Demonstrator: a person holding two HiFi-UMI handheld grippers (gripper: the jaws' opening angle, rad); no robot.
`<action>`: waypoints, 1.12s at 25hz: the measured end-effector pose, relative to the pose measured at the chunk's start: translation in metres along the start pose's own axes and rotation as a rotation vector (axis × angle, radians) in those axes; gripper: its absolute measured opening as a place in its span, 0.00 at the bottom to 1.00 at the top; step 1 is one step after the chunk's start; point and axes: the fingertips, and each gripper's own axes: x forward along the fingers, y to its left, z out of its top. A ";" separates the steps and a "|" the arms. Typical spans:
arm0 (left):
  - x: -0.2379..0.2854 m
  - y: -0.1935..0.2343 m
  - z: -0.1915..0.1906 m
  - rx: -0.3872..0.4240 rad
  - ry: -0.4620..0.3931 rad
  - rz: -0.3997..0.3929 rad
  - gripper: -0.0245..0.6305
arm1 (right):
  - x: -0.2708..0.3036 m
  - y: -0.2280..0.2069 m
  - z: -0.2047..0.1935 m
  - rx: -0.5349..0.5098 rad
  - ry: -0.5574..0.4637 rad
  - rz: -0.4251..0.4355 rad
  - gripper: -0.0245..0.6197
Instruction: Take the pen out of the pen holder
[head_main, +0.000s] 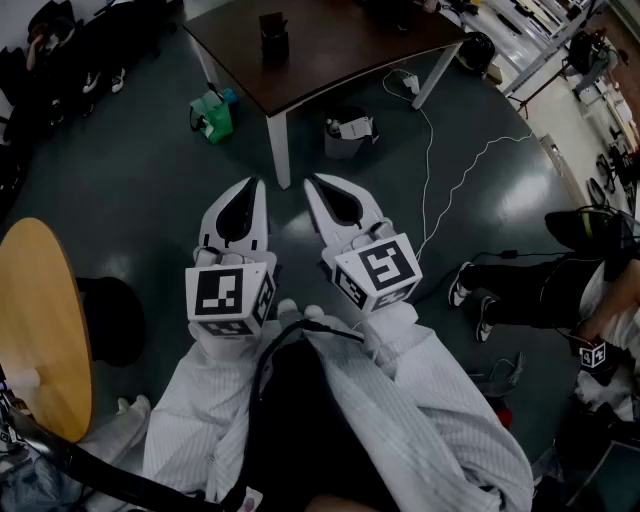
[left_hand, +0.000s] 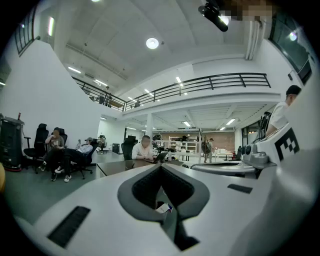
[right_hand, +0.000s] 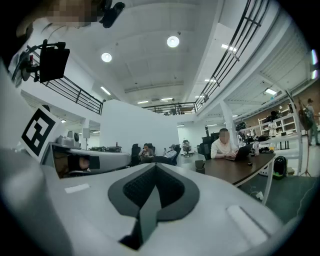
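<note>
Left gripper (head_main: 245, 205), right gripper (head_main: 335, 200): jaws together, empty; pen holder (head_main: 273, 38) well apart; hazard: unopened jaws could topple it

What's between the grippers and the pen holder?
In the head view, dark floor, then the white table leg and brown tabletop, separate left gripper and right gripper from the pen holder.

Dim head view, fisheye-warped edges

We are facing open floor (head_main: 140, 180) before the table (head_main: 350, 45).
The pen holder (head_main: 273, 38) is standing clear on top; a bin (head_main: 345, 138) and cable (head_main: 428, 170) are crowding its leg (head_main: 278, 150).
</note>
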 end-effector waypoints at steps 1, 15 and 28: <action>-0.001 0.000 0.000 -0.001 0.001 0.000 0.04 | -0.001 0.000 0.000 0.000 0.001 -0.002 0.04; 0.014 0.024 -0.014 -0.010 0.016 -0.017 0.04 | 0.019 -0.019 -0.010 0.043 -0.017 -0.083 0.04; 0.079 0.083 -0.032 -0.022 0.046 -0.049 0.04 | 0.087 -0.064 -0.033 0.062 0.003 -0.155 0.04</action>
